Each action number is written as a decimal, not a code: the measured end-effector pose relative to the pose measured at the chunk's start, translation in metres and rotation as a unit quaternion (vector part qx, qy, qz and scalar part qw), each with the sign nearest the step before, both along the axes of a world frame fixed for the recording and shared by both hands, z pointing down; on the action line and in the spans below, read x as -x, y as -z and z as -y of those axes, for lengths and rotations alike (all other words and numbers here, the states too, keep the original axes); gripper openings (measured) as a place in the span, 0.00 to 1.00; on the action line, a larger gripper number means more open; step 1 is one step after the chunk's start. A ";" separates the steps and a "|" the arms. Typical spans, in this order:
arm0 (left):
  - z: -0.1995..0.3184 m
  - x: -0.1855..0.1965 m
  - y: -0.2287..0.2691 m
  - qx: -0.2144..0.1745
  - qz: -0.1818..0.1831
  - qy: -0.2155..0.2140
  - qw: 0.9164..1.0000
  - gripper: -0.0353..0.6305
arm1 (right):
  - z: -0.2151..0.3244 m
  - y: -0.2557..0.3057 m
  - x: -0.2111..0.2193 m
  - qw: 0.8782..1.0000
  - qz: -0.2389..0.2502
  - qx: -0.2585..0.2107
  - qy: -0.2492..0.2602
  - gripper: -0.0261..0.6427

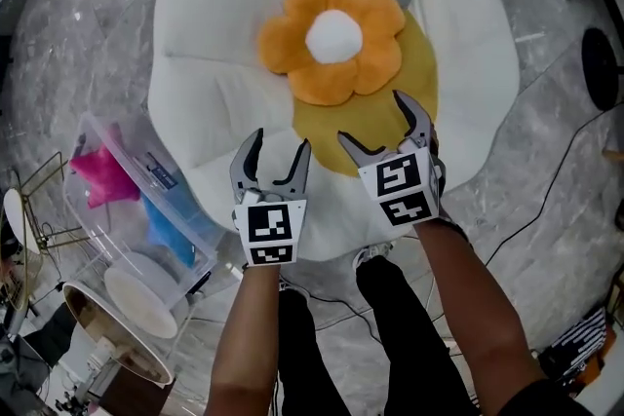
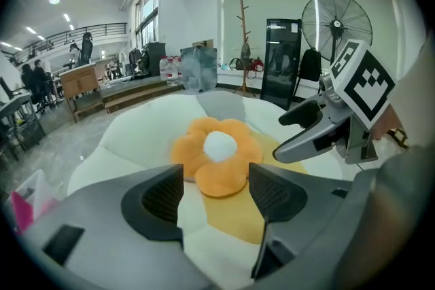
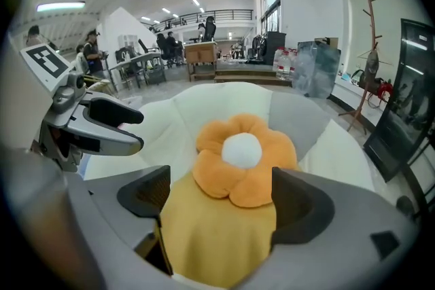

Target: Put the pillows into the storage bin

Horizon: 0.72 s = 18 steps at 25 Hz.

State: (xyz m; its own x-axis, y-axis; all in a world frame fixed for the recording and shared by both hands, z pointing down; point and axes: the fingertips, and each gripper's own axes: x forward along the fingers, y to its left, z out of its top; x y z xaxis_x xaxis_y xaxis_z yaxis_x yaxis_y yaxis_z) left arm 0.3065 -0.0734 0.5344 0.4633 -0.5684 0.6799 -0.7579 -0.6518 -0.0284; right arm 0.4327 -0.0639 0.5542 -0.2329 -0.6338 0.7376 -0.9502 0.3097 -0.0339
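**Both grippers open and empty above the flower cushion; one pillow outside the bin**

The left gripper (image 1: pixel 281 143) is held with its jaws well apart, and nothing is gripped between them; in the left gripper view only the cushion surface is seen through the gap. The right gripper (image 1: pixel 372 119) is likewise held wide and empty, its jaws standing further apart than those of the left. Both are pointed forward and downward, side by side and close together, without touching each other or anything below.

Just beyond the jaw tips, an orange flower pillow (image 1: pixel 331 39) with a white middle is seen lying flat. It is rested on the yellow centre (image 1: pixel 417 63) of a large white flower-shaped cushion (image 1: pixel 219 44), one petal of which is grey. In both gripper views the orange pillow is framed between the jaws but lies well beyond them.

To the left of the cushion, touching its edge as seen from the head view, a clear storage bin (image 1: pixel 97 229) is placed on the grey marbled floor (image 1: pixel 556 141). A pink pillow (image 1: pixel 102 175) and a blue pillow (image 1: pixel 171 229) are already contained in it.

The person's legs (image 1: pixel 322 346) in dark trousers are seen below the grippers, and a black cable (image 1: pixel 536 209) is laid across the floor at the right. A standing fan (image 2: pixel 336 27) and a coat stand (image 2: pixel 241 30) are visible behind the cushion in the left gripper view.
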 end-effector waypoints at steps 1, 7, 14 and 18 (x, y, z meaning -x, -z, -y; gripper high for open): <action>0.002 -0.006 -0.004 -0.001 0.002 0.000 1.000 0.51 | 0.001 -0.003 -0.006 1.000 -0.001 0.002 0.001 0.76; 0.010 -0.033 -0.031 0.006 0.008 0.000 1.000 0.51 | 0.006 -0.024 -0.028 1.000 -0.007 0.014 0.016 0.76; 0.023 -0.049 -0.071 0.018 0.016 0.000 1.000 0.51 | 0.018 -0.071 -0.040 0.998 -0.032 0.029 0.054 0.77; 0.036 -0.055 -0.103 0.032 0.029 -0.007 0.999 0.55 | 0.036 -0.100 -0.053 0.995 -0.055 0.039 0.073 0.81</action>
